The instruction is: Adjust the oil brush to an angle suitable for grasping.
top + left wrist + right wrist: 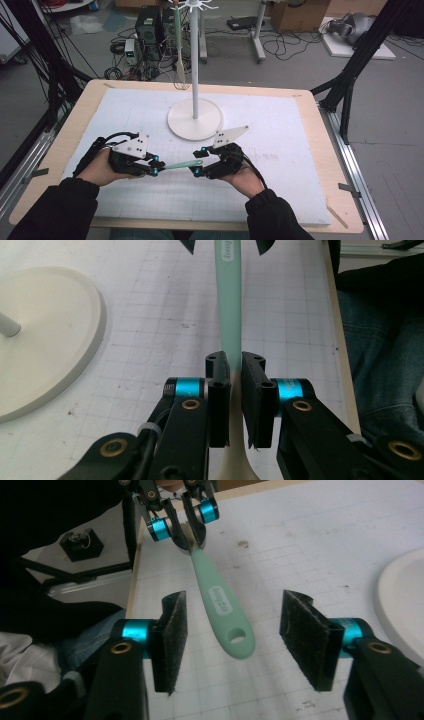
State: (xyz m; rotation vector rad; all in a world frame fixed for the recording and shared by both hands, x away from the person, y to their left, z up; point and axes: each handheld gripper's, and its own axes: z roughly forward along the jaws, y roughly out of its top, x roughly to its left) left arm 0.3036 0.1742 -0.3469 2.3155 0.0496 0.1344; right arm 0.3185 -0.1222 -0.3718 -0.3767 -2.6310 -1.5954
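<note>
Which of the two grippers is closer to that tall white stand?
The right gripper. It sits just in front of the white stand's round base, while the left gripper is farther off to the left, clamping the mint-green handle.

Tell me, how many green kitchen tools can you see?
2. One mint-green utensil is clamped by its handle in the left gripper, above the table. One whisk hangs from the white stand. None seem hidden.

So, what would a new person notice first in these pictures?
Probably the mint-green utensil handle, held between the two grippers above the white mat. The left gripper is shut on it, while the right gripper is open around its end. Behind them stands a white rack with another utensil hanging.
</note>
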